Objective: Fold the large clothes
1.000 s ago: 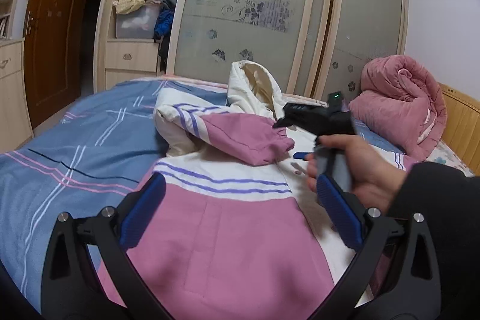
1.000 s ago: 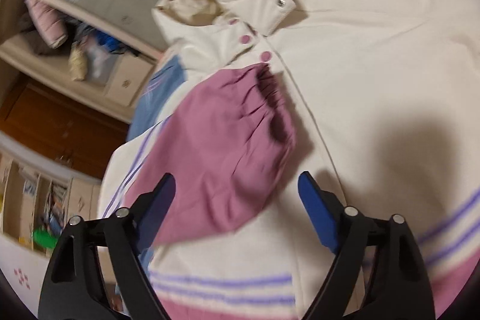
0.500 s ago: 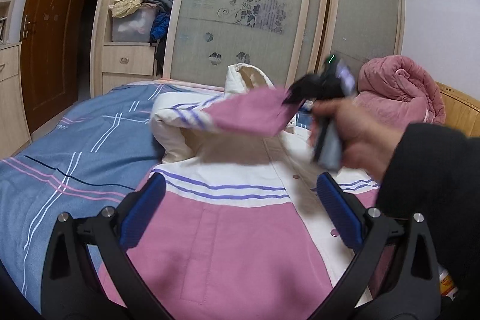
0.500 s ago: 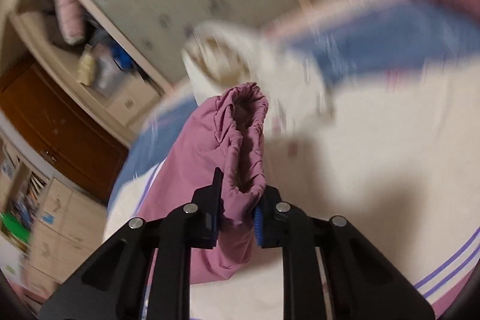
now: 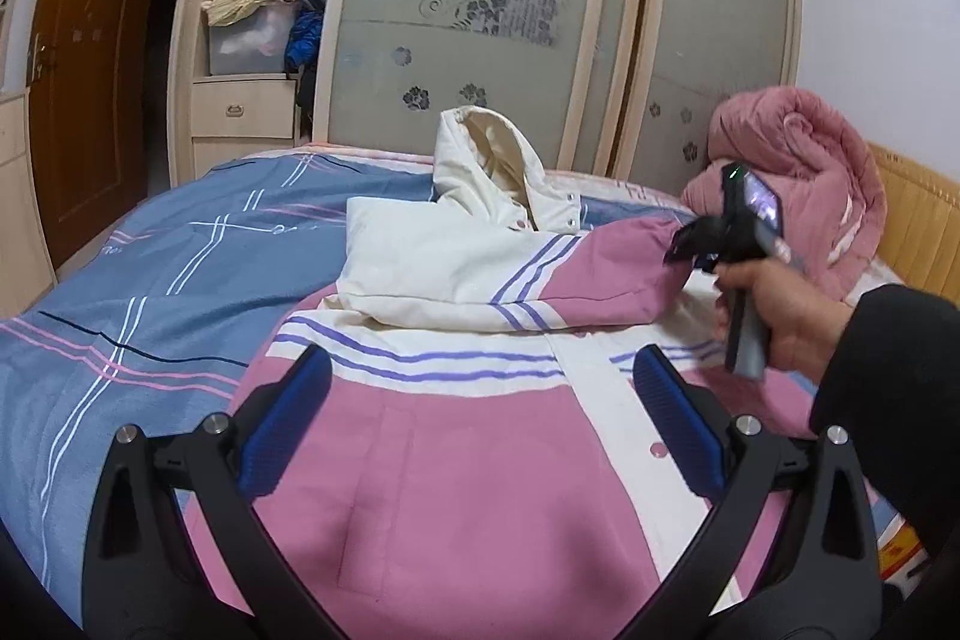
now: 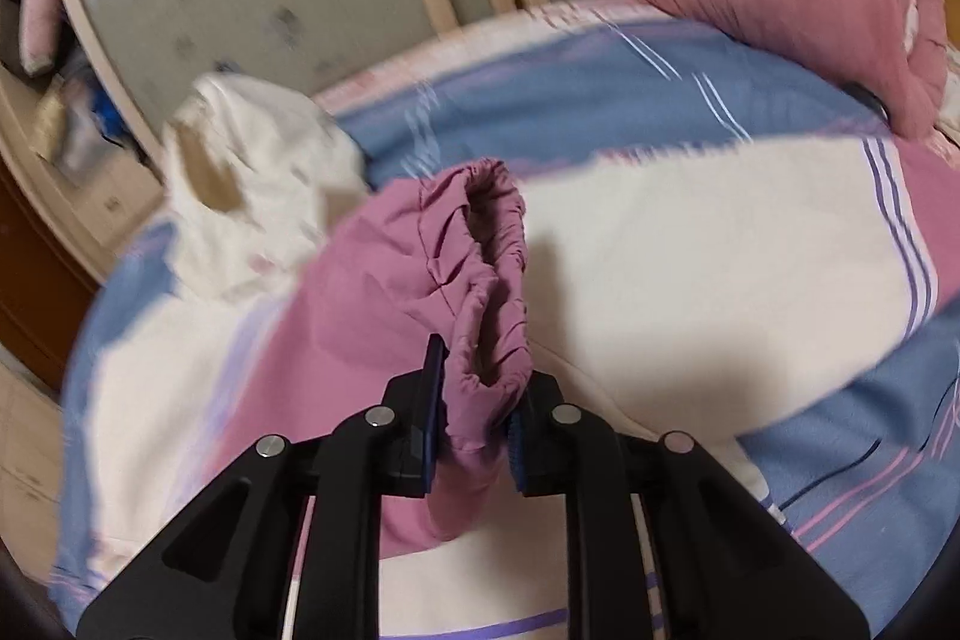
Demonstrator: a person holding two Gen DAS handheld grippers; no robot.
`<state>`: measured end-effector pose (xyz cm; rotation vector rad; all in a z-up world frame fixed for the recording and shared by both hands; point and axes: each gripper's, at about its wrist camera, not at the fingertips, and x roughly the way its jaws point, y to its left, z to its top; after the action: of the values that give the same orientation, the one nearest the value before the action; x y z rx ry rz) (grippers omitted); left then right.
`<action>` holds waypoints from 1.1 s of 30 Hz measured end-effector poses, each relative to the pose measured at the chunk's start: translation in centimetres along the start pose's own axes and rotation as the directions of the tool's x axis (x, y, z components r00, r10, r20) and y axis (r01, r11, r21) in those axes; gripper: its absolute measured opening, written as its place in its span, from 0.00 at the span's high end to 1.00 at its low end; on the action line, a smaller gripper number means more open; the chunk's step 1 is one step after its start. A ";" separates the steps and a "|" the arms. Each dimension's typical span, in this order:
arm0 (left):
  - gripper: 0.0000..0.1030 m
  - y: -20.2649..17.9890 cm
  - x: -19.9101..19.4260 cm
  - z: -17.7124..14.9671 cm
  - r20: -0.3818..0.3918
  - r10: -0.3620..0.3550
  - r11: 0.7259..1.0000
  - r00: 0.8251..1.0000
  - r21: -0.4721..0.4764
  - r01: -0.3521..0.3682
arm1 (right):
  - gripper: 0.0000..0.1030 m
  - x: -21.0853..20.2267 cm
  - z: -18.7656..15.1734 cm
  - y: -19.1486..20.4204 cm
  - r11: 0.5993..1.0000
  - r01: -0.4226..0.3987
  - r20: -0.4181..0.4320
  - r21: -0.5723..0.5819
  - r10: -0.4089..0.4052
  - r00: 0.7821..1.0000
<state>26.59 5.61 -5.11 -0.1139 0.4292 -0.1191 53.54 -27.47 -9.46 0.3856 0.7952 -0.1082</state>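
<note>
A pink and white hooded jacket (image 5: 456,436) with purple stripes lies spread on the bed, its hood (image 5: 486,160) toward the wardrobe. My right gripper (image 6: 477,412) is shut on the pink elastic sleeve cuff (image 6: 492,280) and holds the sleeve (image 5: 540,280) stretched across the jacket's chest toward the right; it also shows in the left wrist view (image 5: 690,244). My left gripper (image 5: 474,412) is open and empty, hovering over the jacket's lower front.
The bed has a blue striped cover (image 5: 150,280). A rolled pink quilt (image 5: 798,172) lies at the right by the wooden headboard (image 5: 918,226). A wardrobe with frosted sliding doors (image 5: 468,40) and an open clothes shelf (image 5: 258,10) stands behind.
My right gripper shut on the sleeve cuff, lifted it and pulled the sleeve rightward across the jacket. The left gripper stayed open over the lower front.
</note>
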 end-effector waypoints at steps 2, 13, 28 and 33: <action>0.02 -0.3 0.1 -0.2 -0.011 0.007 1.000 1.000 0.022 -0.007 | 0.67 1.2 -0.9 -0.9 0.999 0.014 -0.016 0.045 -0.013 1.000; 0.02 -1.6 -0.2 -0.7 -0.055 -0.006 1.000 0.998 0.024 0.008 | 0.10 -15.9 -6.6 -3.3 0.991 -0.066 0.366 -0.115 0.104 0.925; 0.02 -5.2 -6.8 -2.6 0.012 0.060 0.994 0.998 0.095 -0.061 | 0.01 -31.5 -26.9 -9.6 0.954 -0.168 0.427 -0.249 0.264 0.865; 0.02 -5.2 -7.9 -4.0 0.006 0.068 0.994 0.998 0.090 -0.068 | 0.01 -31.0 -26.6 -9.6 0.951 -0.186 0.393 -0.248 0.274 0.878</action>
<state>17.31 1.29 -4.77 -0.0105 0.4235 -0.0710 11.65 -27.80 -7.04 0.2471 0.3189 0.1131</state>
